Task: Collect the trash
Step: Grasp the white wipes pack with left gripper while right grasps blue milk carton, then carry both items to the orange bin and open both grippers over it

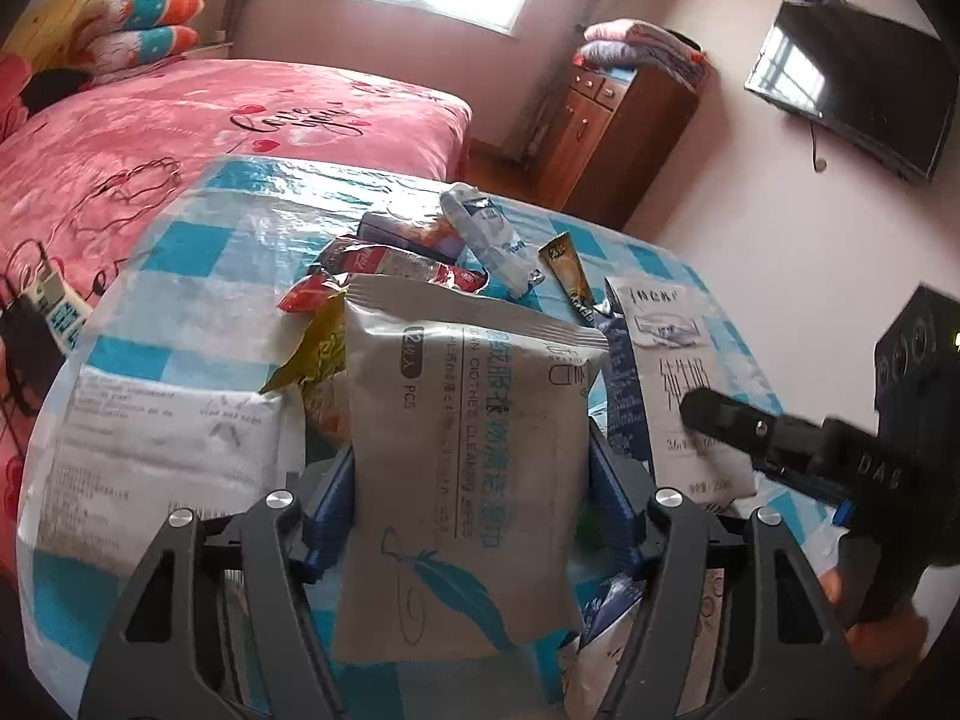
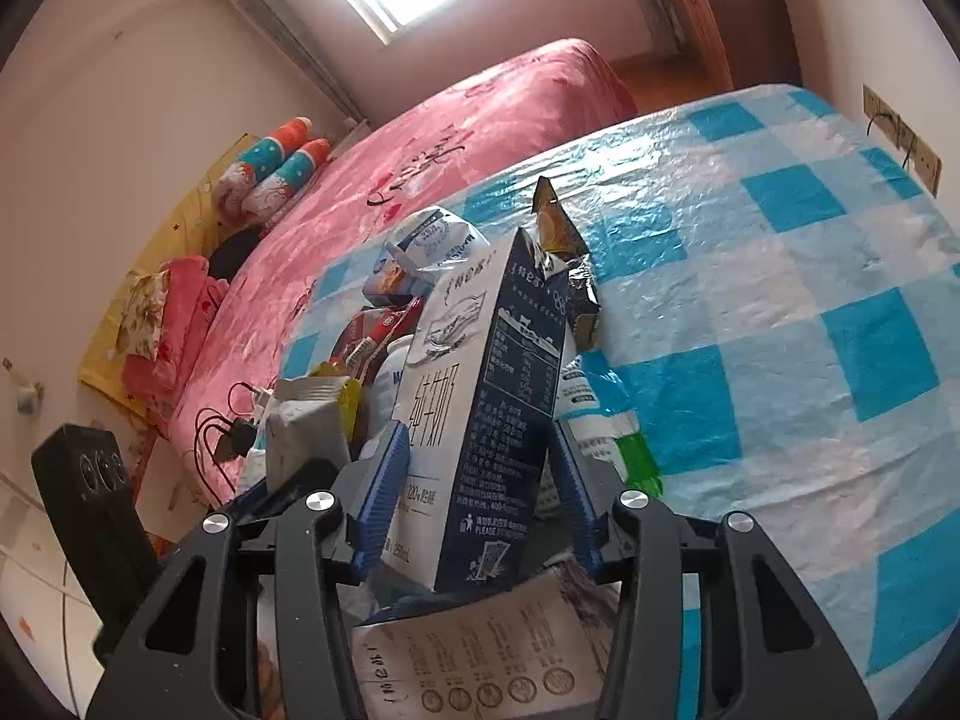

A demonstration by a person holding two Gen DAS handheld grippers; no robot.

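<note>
Bed (image 1: 252, 120): a pink printed cover is spreading across the left background, with striped pillows (image 1: 150, 18) lying at its head.
Charger and cables (image 1: 36, 324): a dark tangle is sitting on the bed's near edge.
Table (image 1: 198, 252): a blue-and-white checked plastic cloth is covering it, and the litter is lying in a heap along its middle.
White flat packet (image 1: 168, 438): it is lying face down on the cloth, left of the left gripper.
Yellow wrapper (image 1: 318, 354): it is poking out from behind the wipes pack's left edge, beside red snack wrappers (image 1: 384, 270).
Left gripper (image 1: 471, 474): its blue fingers are pressing both sides of the wipes pack (image 1: 468, 420), gripping it upright in front of the heap.
Crumpled white-blue pouch (image 1: 492, 234): it is lying behind the pack, near a gold sachet (image 1: 570, 276).
Right gripper (image 2: 480, 480): its jaws are clamping the milk carton (image 2: 480, 396) from both sides, holding it upright; in the left wrist view its black body is reaching in from the right.
Printed flat carton (image 2: 480, 654): it is lying on the table below the held carton.
Green wrapper (image 2: 639, 462): it is showing just right of the right gripper's finger.
Cabinet (image 1: 612, 132): folded blankets are resting on top.
Television (image 1: 852, 84): it is hanging on the right wall.
</note>
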